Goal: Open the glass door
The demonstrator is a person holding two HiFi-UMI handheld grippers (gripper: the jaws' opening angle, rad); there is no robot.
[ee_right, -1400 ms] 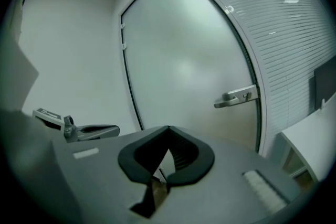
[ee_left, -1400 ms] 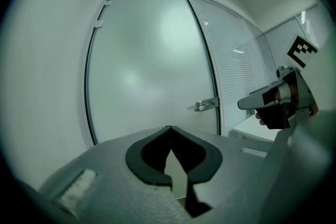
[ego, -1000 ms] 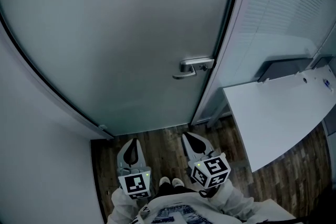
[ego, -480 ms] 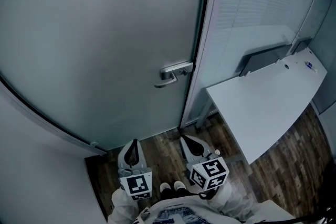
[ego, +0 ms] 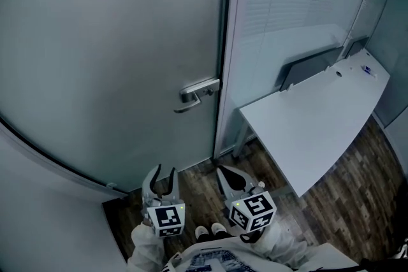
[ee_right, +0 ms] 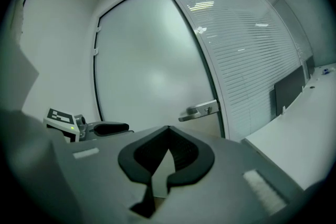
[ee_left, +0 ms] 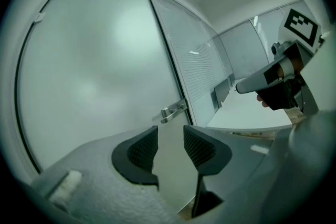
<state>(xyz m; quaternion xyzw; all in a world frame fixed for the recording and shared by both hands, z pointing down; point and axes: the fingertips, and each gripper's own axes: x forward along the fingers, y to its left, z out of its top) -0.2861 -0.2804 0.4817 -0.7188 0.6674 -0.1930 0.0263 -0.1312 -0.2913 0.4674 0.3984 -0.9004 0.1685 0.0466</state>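
The frosted glass door (ego: 115, 54) stands closed, its metal lever handle (ego: 196, 96) near the right edge. Both grippers are held low over the floor, well short of the door. My left gripper (ego: 163, 172) has its jaws opening, with a clear gap and nothing between them. In the left gripper view the handle (ee_left: 174, 111) shows just above the left gripper (ee_left: 169, 131). My right gripper (ego: 225, 171) is shut on nothing. The right gripper view has the handle (ee_right: 200, 110) up and to the right of the right gripper (ee_right: 168, 128).
A white desk (ego: 312, 124) stands right of the door, against a slatted glass partition (ego: 287, 3), with a dark panel (ego: 311, 68) at its back edge. A white wall (ego: 38, 200) closes the left side. Dark wood flooring (ego: 197, 185) lies below the grippers.
The left gripper's jaws have gone from shut to apart. In the head view the door handle and the desk have slid left and down. The right gripper stays shut.
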